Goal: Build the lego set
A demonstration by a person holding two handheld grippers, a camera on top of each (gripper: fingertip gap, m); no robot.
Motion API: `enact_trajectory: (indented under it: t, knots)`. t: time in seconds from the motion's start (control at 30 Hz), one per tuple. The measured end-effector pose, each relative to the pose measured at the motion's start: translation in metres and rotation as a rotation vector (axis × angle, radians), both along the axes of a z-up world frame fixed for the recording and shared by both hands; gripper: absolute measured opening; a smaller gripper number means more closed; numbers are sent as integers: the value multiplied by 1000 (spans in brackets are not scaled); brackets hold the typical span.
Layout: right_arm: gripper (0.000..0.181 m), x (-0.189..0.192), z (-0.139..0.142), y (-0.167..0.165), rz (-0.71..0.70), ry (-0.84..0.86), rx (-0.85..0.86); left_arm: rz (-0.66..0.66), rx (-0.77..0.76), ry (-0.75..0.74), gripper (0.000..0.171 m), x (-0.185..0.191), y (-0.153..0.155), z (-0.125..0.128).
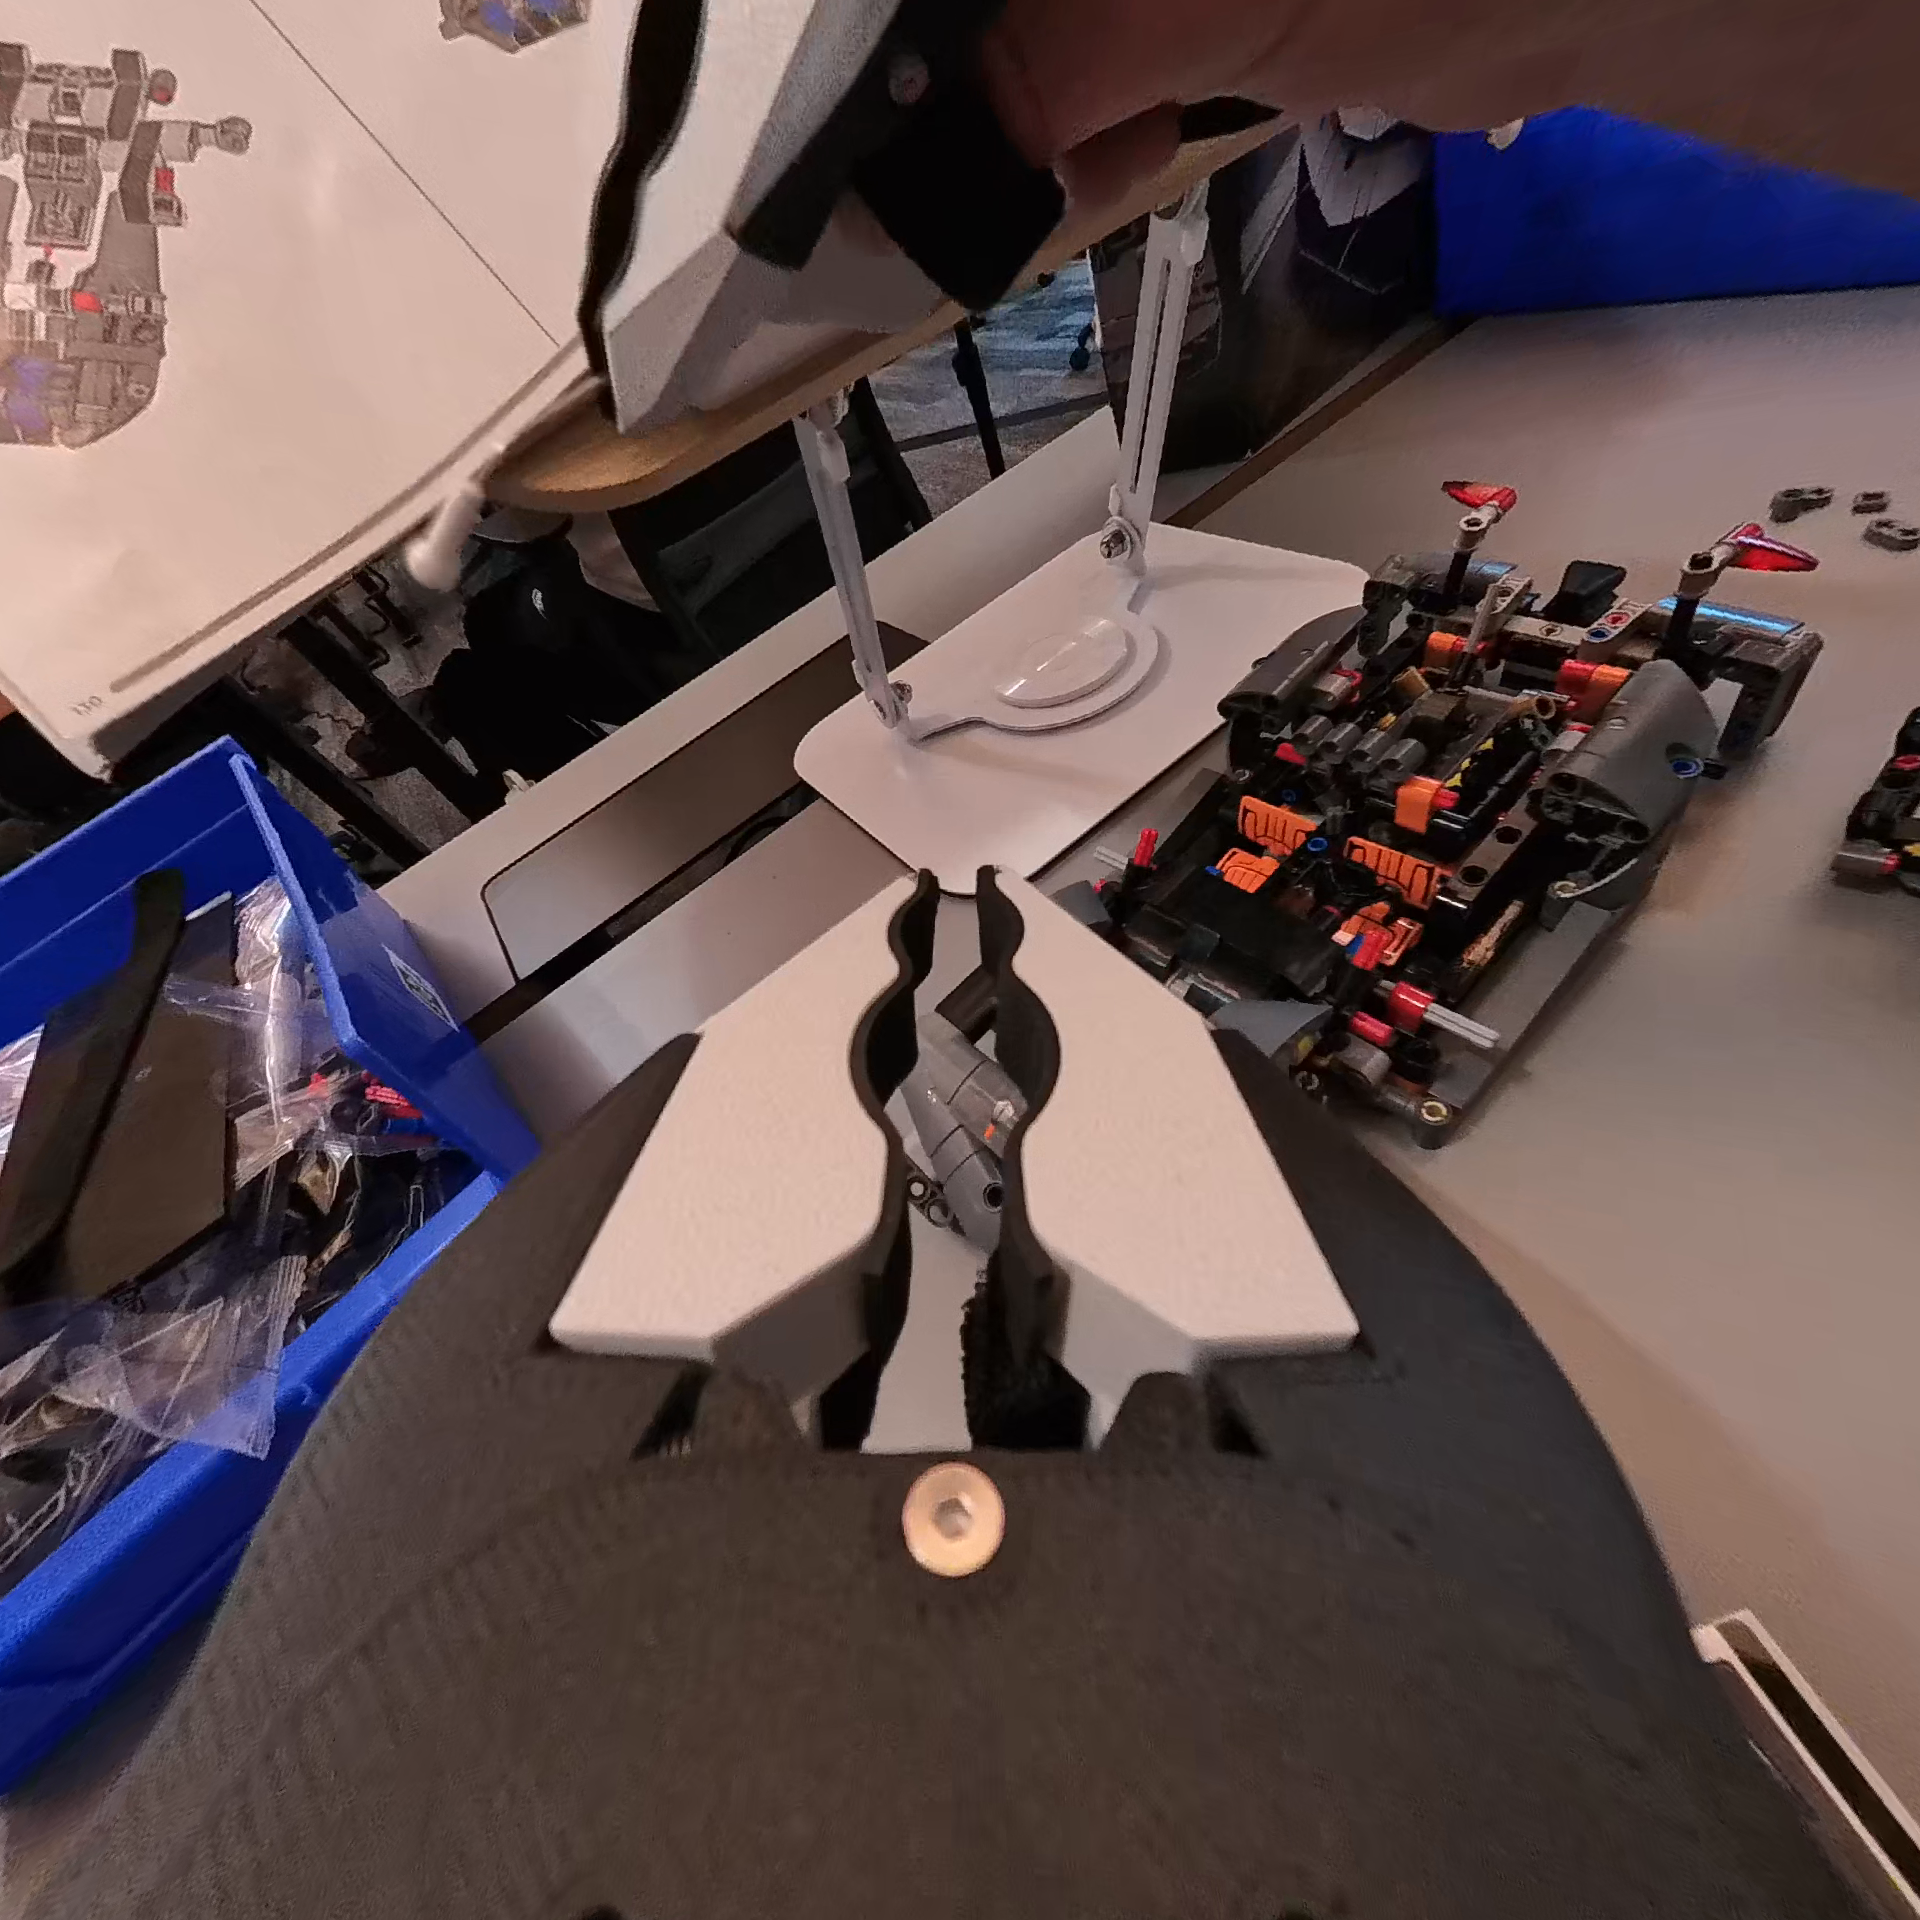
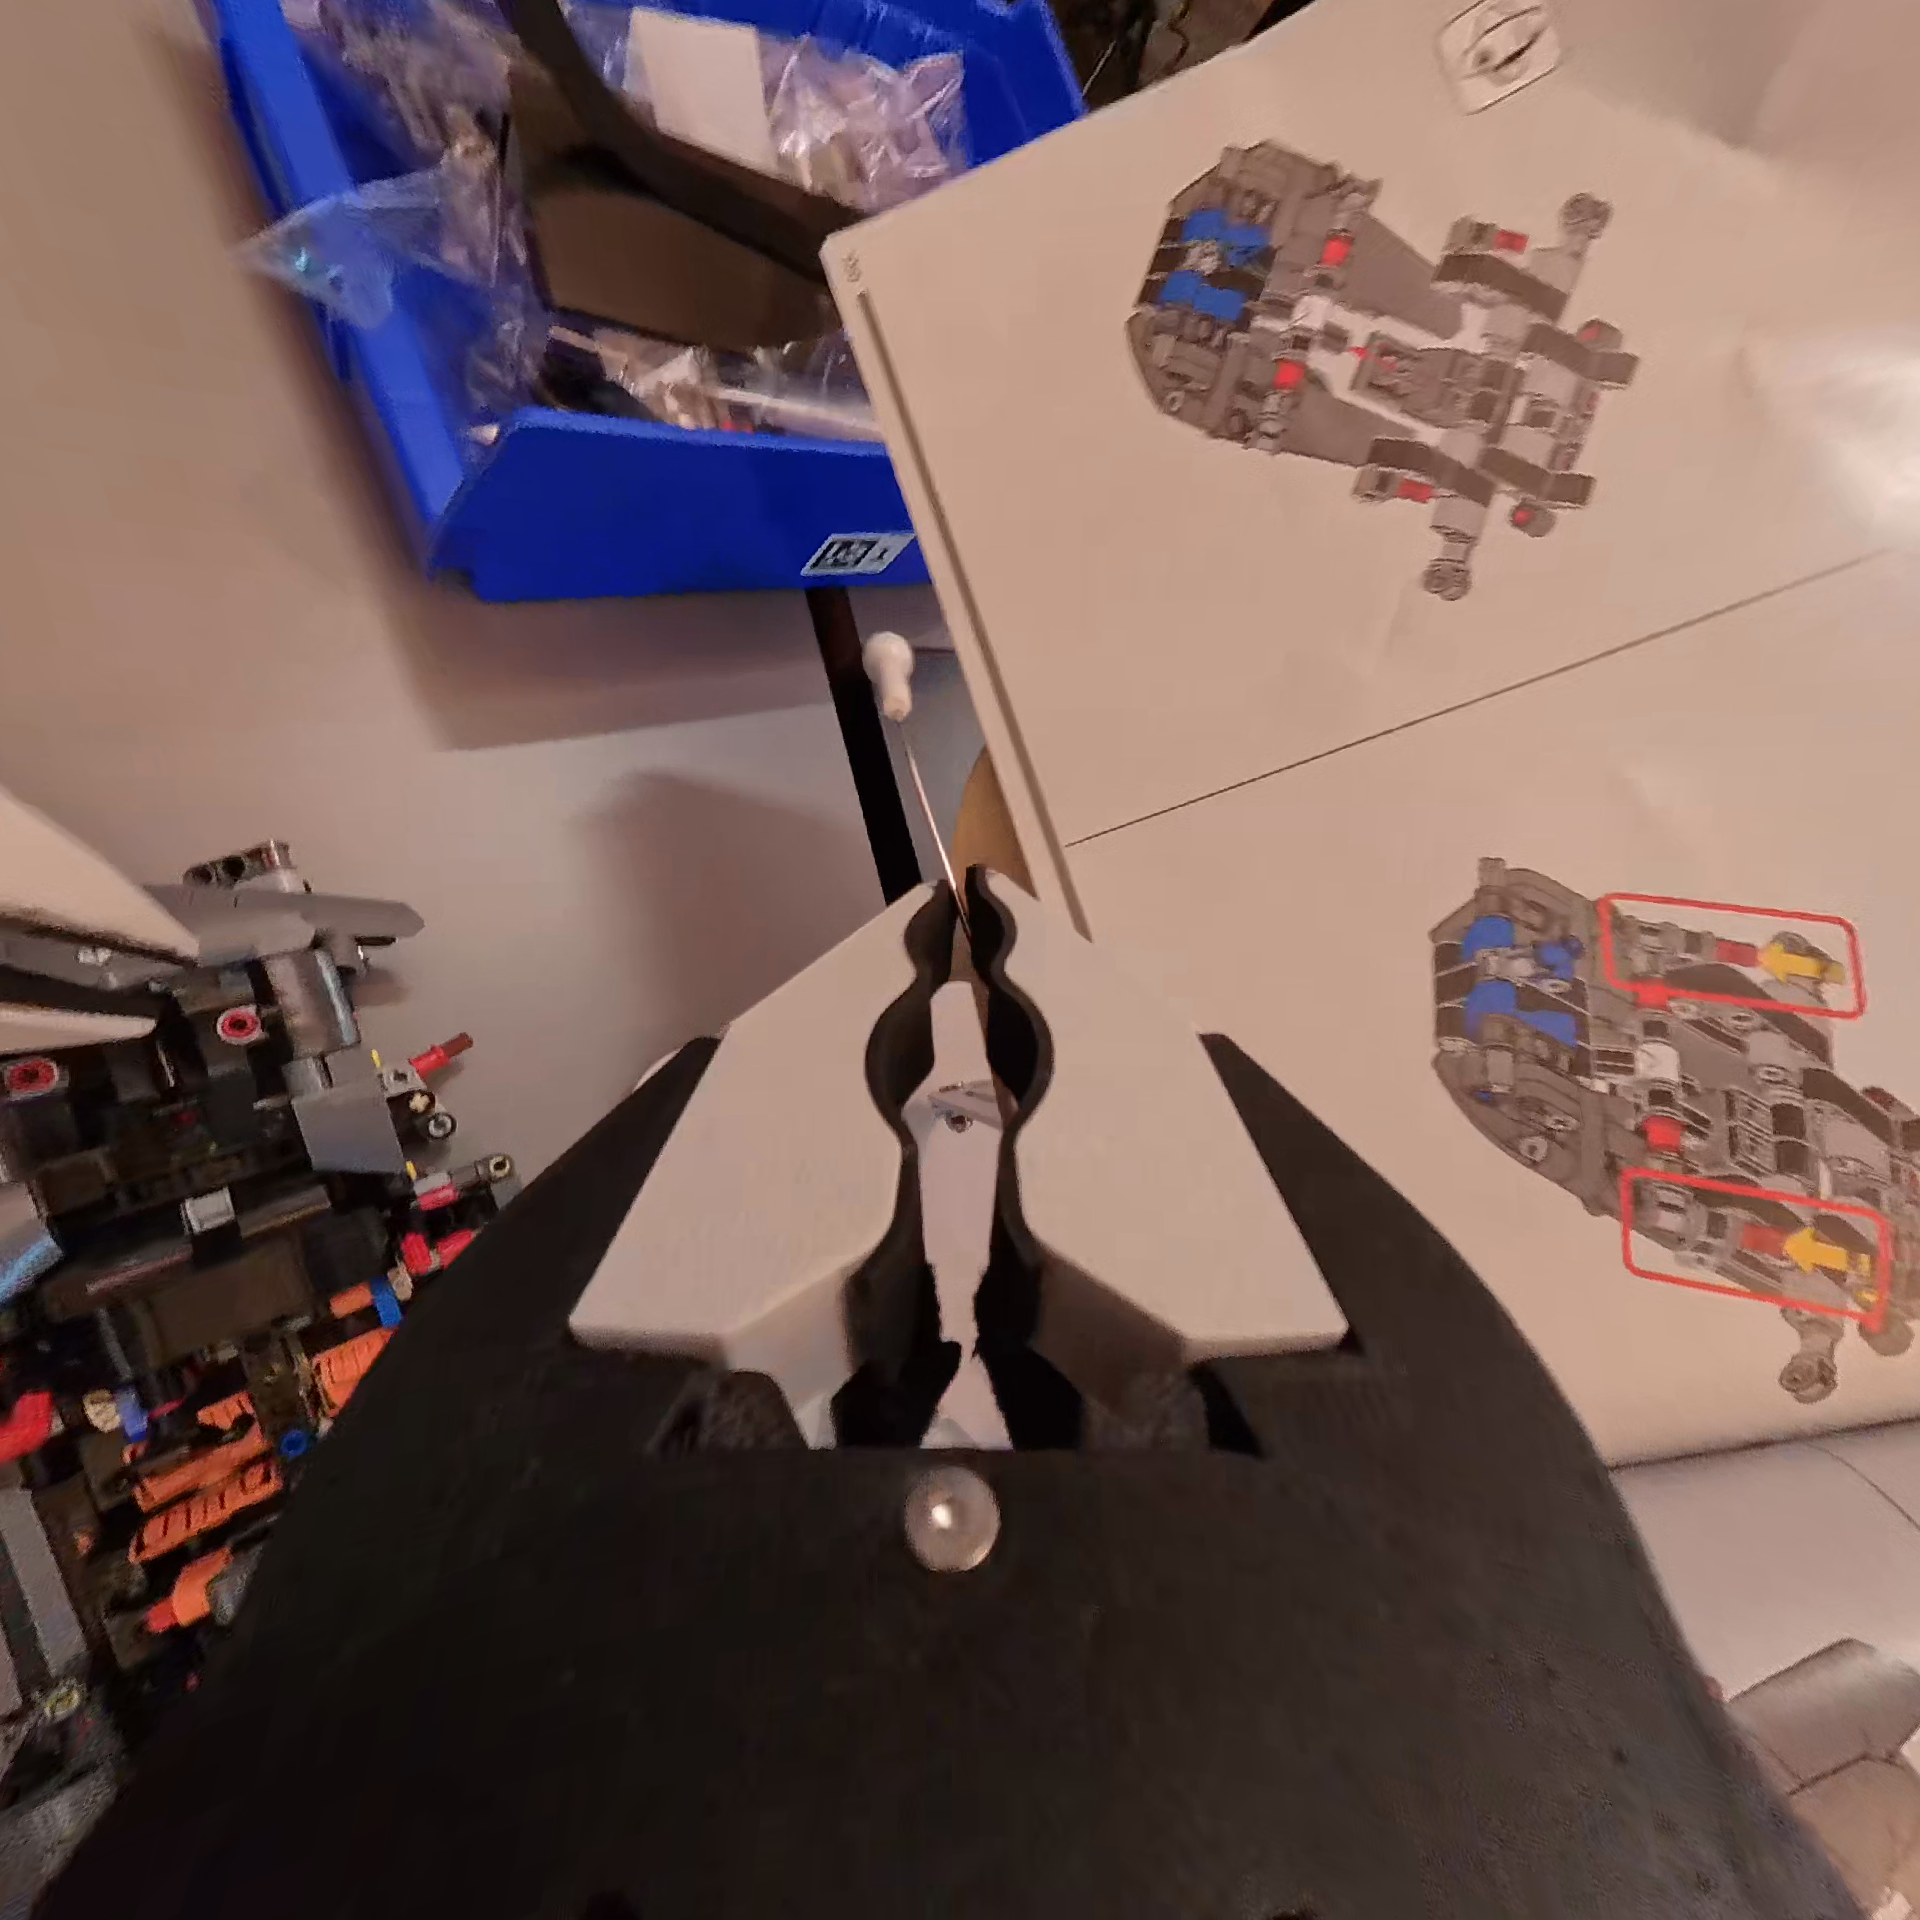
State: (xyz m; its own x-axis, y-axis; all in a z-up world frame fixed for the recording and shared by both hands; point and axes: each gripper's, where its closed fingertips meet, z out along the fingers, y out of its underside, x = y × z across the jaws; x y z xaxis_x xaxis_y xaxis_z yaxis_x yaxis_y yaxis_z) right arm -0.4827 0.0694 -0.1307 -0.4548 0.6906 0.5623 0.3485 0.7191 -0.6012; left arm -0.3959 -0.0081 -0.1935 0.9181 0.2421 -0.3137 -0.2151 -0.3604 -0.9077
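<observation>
My left gripper (image 1: 956,891) is shut on a small grey Lego piece (image 1: 961,1127) that sits between its pads, above the table's near edge. The part-built Lego car chassis (image 1: 1455,831), black and grey with orange parts, lies on the table to its right; it also shows at the lower left of the right wrist view (image 2: 208,1195). My right gripper (image 2: 961,899) is shut at the lower corner of the open instruction booklet (image 2: 1403,520), with its tips on the thin white-tipped page-holder wire (image 2: 891,675). It shows from outside in the left wrist view (image 1: 727,291), resting on the booklet (image 1: 260,364).
The booklet rests on a wooden board on a white stand (image 1: 1039,686) behind the chassis. A blue bin (image 1: 343,997) of bagged parts and black panels stands at the left; it also shows in the right wrist view (image 2: 623,499). Small loose parts (image 1: 1849,509) lie far right. There is about 12 centimeters between the tips of the two grippers.
</observation>
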Motion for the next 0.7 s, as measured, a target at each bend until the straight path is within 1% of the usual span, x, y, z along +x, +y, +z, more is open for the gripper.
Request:
enact_trajectory:
  t: [0.1,0.17,0.2,0.23,0.33,0.4,0.43,0.5,0.53,0.57,0.6,0.63,0.7]
  knots:
    - [0,1,-3,1,12,11,95,0,-1,-4,6,0,0,-2]
    - [2,2,-1,-1,-2,2,42,0,-5,-4,6,-1,1,-3]
    - [7,3,0,-4,3,4,20,1,-8,-3,6,-1,1,-4]
    - [19,7,3,-9,12,7,0,2,-9,-2,6,-1,0,-4]
    - [29,28,13,-30,56,-49,-69,7,1,-9,6,-3,-1,-4]
    - [42,34,38,-40,96,-4,-91,11,8,-15,6,-4,-1,-3]
    - [55,31,51,-39,97,23,-88,10,12,-19,6,-4,-2,-2]
    - [80,13,74,-26,61,66,-42,7,19,-28,6,-3,-1,-2]
    - [90,1,83,-17,38,83,-11,5,18,-27,6,-3,0,-2]
    - [89,-13,88,-6,17,85,20,4,16,-24,6,-2,0,-2]
    - [92,-26,89,6,-8,74,56,3,16,-23,6,-2,0,-2]
    - [98,-40,88,21,-42,58,102,2,16,-24,6,-1,1,-2]
    - [100,-61,81,47,-101,15,176,0,15,-20,6,-1,1,-2]
